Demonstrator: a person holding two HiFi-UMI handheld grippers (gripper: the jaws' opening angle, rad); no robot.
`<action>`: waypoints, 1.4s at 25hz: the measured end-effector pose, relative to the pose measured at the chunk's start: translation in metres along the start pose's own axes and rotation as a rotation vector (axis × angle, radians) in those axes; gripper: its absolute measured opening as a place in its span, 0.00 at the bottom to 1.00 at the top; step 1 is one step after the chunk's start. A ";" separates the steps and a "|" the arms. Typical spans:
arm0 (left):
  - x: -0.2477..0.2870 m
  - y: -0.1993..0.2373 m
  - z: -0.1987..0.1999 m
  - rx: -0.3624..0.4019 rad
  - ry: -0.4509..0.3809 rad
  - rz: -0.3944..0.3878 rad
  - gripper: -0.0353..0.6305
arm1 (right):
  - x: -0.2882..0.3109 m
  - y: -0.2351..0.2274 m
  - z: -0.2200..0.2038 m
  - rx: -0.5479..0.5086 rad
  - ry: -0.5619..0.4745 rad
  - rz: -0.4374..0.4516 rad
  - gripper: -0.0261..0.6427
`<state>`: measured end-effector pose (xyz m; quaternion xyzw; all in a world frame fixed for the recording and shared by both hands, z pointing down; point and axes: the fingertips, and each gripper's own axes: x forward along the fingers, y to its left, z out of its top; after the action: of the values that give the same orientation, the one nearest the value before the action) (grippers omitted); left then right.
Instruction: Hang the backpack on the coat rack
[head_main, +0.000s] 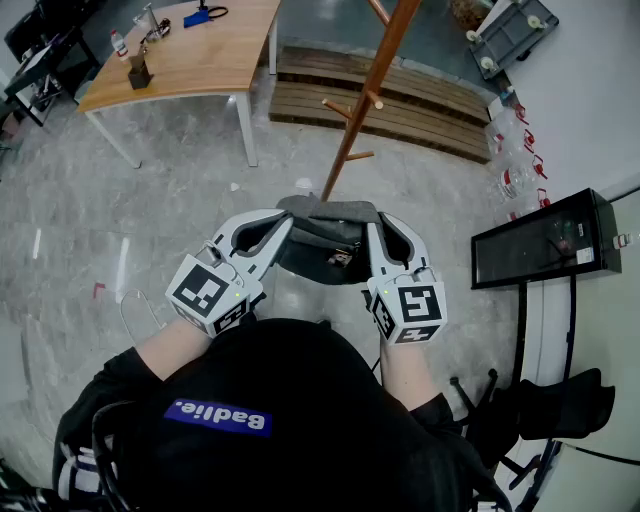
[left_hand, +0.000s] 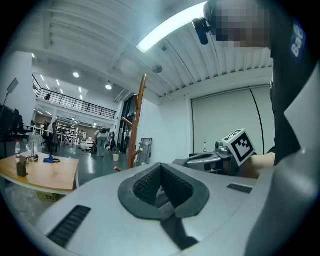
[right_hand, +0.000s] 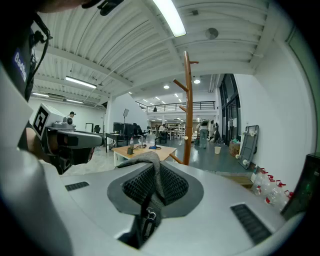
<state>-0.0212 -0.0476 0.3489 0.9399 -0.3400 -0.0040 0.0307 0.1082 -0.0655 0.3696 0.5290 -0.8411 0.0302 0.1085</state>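
A dark grey backpack (head_main: 322, 242) hangs between my two grippers, just in front of my chest. My left gripper (head_main: 283, 224) is shut on its left top edge, and dark fabric (left_hand: 159, 194) shows pinched between its pads. My right gripper (head_main: 374, 228) is shut on the right side; a grey strap (right_hand: 151, 170) runs over its pads, with a zipper pull (right_hand: 149, 215) below. The wooden coat rack (head_main: 361, 105) stands just beyond the backpack, its pegs bare. It is also seen as the coat rack (left_hand: 137, 125) in the left gripper view and the coat rack (right_hand: 187, 107) in the right one.
A wooden table (head_main: 190, 50) with small items stands at the far left. Wooden pallets (head_main: 400, 100) lie behind the rack. Water bottles (head_main: 510, 170) and a black cabinet (head_main: 545, 240) line the right wall. A black chair (head_main: 545, 405) is at my lower right.
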 end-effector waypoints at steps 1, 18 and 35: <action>-0.001 0.001 0.000 0.000 0.001 0.002 0.06 | 0.001 0.001 0.000 0.001 -0.001 0.001 0.09; 0.017 -0.005 -0.001 -0.003 -0.003 0.060 0.06 | 0.018 -0.007 0.008 -0.023 0.010 0.108 0.10; 0.082 0.076 0.011 -0.054 -0.077 0.010 0.06 | 0.107 -0.072 0.064 -0.142 0.042 0.089 0.09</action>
<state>-0.0070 -0.1585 0.3437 0.9362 -0.3454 -0.0493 0.0428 0.1186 -0.2018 0.3251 0.4811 -0.8615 -0.0139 0.1619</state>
